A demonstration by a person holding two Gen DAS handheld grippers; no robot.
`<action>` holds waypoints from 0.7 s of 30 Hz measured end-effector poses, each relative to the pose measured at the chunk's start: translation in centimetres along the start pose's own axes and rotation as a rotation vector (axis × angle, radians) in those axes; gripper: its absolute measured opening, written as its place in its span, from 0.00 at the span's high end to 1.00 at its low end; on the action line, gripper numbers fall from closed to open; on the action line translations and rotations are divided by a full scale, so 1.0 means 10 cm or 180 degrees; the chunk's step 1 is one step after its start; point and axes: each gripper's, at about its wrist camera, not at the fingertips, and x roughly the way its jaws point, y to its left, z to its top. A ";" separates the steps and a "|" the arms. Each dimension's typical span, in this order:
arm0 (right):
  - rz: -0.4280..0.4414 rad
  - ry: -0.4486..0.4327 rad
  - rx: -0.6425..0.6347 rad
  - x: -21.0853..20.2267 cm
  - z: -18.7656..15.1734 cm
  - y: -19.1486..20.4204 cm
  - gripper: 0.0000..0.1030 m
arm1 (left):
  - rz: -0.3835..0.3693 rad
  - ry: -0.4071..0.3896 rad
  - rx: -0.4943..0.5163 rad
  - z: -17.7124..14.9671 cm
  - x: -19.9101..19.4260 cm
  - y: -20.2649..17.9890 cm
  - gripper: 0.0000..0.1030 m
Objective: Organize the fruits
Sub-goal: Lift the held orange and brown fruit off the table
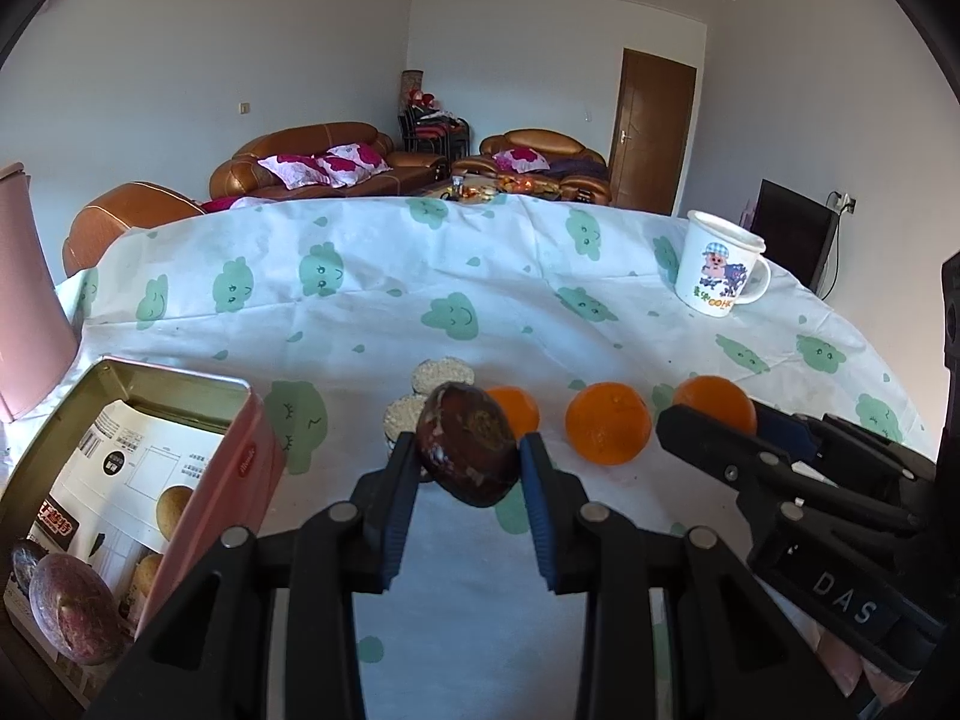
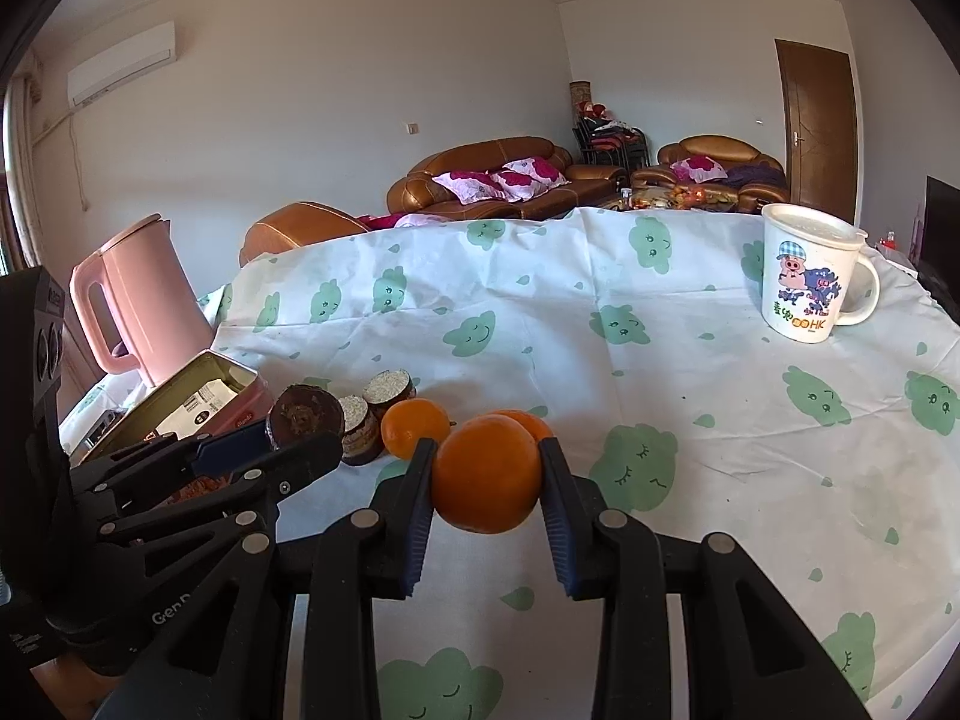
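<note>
My left gripper (image 1: 468, 456) is shut on a dark brown passion fruit (image 1: 468, 450), held above the cloth. My right gripper (image 2: 486, 468) is shut on an orange (image 2: 486, 480); it shows at the right of the left wrist view (image 1: 714, 405). Two more oranges lie on the table: one in the middle (image 1: 607, 429) and one behind the passion fruit (image 1: 516, 408). An open pink tin (image 1: 198, 480) at the left holds a purple passion fruit (image 1: 72, 609) on a printed card. The left gripper with its fruit also shows in the right wrist view (image 2: 306, 420).
Round seed-topped cakes (image 1: 441, 375) sit behind the held passion fruit. A white cartoon mug (image 2: 804, 276) stands at the far right. A pink kettle (image 2: 138, 300) stands at the far left. The cloud-print tablecloth (image 1: 480, 276) covers the table.
</note>
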 end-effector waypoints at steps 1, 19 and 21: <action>0.0003 -0.0014 -0.0008 -0.01 0.00 0.00 0.66 | 0.0005 -0.0015 0.0000 0.00 -0.01 0.00 0.66; 0.0053 -0.0221 -0.0107 -0.13 -0.02 0.05 0.66 | 0.0132 -0.0348 0.0092 -0.01 -0.20 -0.06 0.66; 0.0053 -0.0241 -0.0120 -0.15 -0.02 0.06 0.66 | 0.0142 -0.0365 0.0095 -0.01 -0.21 -0.06 0.66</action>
